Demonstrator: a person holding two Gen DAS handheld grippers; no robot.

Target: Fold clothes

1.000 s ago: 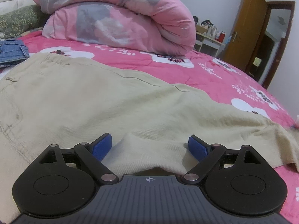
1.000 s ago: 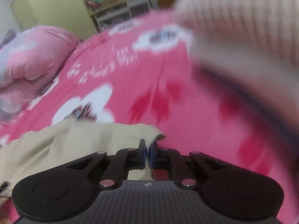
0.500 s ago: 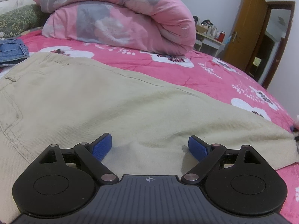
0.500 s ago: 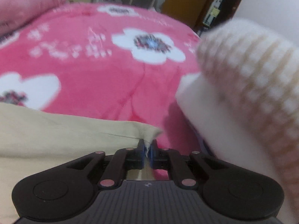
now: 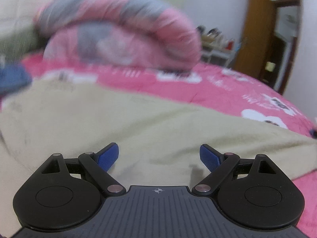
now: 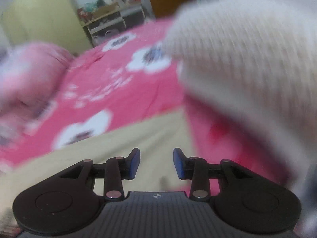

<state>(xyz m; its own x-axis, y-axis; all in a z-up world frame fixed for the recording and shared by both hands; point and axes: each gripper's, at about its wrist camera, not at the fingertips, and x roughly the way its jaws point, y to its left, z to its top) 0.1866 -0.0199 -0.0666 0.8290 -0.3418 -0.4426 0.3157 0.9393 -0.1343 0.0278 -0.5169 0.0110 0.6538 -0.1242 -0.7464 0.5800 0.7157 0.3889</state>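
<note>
Right gripper: the right gripper (image 6: 156, 163) is opening its jaws over the beige cloth, with a clear gap between the blue pads (image 6: 134, 163) and nothing pressed between them.
Left gripper: the left gripper (image 5: 159, 157) is hanging with its jaws spread wide, gripping nothing, its blue pads (image 5: 108, 156) well apart above the cloth.
Beige trousers: the beige trousers (image 5: 99, 127) are lying spread across the bed, filling the near ground in the left wrist view; one end (image 6: 126, 144) is lying under the right gripper, its edge running beside bare bed cover.
Sleeve: a cream ribbed sleeve (image 6: 247, 63) is filling the upper right of the right wrist view, blurred.
Bed: the pink flowered bed cover (image 5: 227, 91) is showing beyond the trousers.
Quilt: a rolled pink and grey quilt (image 5: 122, 33) is sitting on the bed behind the trousers, blurred.
Blue garment: a blue garment (image 5: 13, 77) is lying at the far left, near the trousers; touching or apart, I cannot tell.
Background: a white shelf unit (image 6: 115, 23) is standing against the wall, near a brown door (image 5: 251, 33).
</note>
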